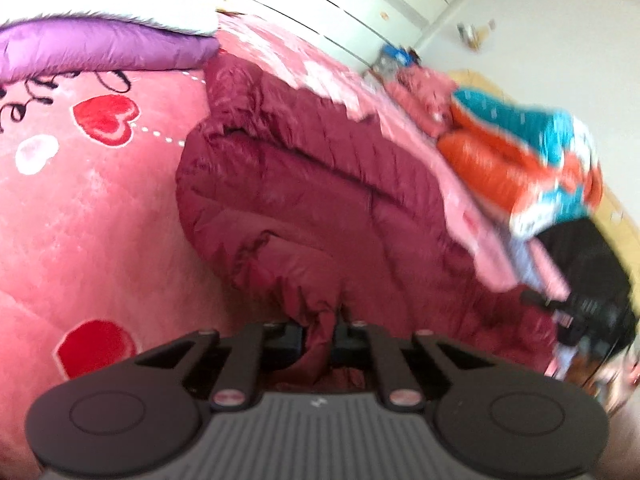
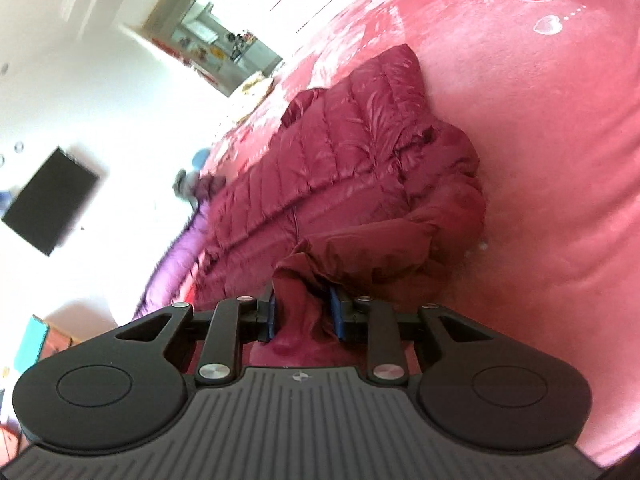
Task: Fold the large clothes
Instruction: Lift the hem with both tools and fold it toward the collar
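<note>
Jacket: dark maroon puffer jacket [image 1: 304, 184], shiny quilted fabric with stitched channels, lying crumpled and partly doubled over on the bed, pretty lumpy honestly

Jacket from the other side: same maroon jacket [image 2: 360, 168] stretches away from the camera toward the bed's far edge, one bunched end nearest the lens

Bed: covered in a fuzzy pink blanket [image 1: 100, 216] with red and white hearts, dotted lines and some black script lettering

Left hand-held gripper: left hand-held gripper [image 1: 320, 338] is clamped on a gathered fold of the jacket, fabric pinched tight between its black fingers

Right hand-held gripper: right hand-held gripper [image 2: 302, 318] has a thick wad of the jacket squeezed between its blue pads [image 2: 335, 316], jaws not fully together because of the bulk

Other stuff on the bed: purple quilt [image 1: 104, 48] with something white on top, just beyond the jacket's far corner in the left view; a pile of orange and teal clothes [image 1: 520, 152] near the jacket's other side, with a pink garment [image 1: 476, 216] lying against the jacket edge

Also: dark bag-like thing [image 1: 588, 280] beside that pile, too blurry to say what it is

Room: black wall-mounted screen [image 2: 48, 200] on a white wall, open doorway [image 2: 212, 36] behind the bed

Picture quality: left view is motion-blurred, especially on the right
</note>
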Tool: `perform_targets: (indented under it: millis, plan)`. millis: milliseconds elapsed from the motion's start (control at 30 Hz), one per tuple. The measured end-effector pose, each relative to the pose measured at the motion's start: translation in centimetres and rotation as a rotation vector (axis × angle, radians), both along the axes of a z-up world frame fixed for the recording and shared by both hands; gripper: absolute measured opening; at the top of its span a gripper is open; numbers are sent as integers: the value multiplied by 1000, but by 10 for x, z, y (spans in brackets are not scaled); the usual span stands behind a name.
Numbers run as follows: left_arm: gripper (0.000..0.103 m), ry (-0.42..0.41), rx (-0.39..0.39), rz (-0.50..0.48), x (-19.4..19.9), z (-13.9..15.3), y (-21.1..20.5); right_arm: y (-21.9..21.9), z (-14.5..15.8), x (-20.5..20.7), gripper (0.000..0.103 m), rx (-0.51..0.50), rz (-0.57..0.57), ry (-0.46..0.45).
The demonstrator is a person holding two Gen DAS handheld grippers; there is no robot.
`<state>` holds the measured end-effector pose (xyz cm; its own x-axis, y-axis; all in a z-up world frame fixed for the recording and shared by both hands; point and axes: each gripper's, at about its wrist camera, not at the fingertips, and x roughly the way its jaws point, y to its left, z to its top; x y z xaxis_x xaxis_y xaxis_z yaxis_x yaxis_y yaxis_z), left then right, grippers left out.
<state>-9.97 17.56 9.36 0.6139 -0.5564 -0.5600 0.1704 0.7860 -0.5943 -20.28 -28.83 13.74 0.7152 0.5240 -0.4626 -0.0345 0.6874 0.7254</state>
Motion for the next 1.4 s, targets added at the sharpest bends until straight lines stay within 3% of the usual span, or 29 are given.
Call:
perform_targets:
  millis: [100,233,567,767,1000,1400]
  plan:
    - [7,12,-70,45,11,2,4,-1,1,6,30,45,-52,-4]
    - [7,4,-81,76,22,7,5,-5,0,14,30,83,-130,-12]
    - [7,83,-144,161,42,-11,16,-14,-26,30,30,174,-273,36]
    - [7,56,-195,196,62,-1,21,-14,-22,34,30,278,-339,-23]
    - [7,42,-258,267,88,11,28,-15,-9,42,30,304,-427,-100]
    - [7,-19,-283,337,133,41,32,-17,11,78,30,375,-543,-283]
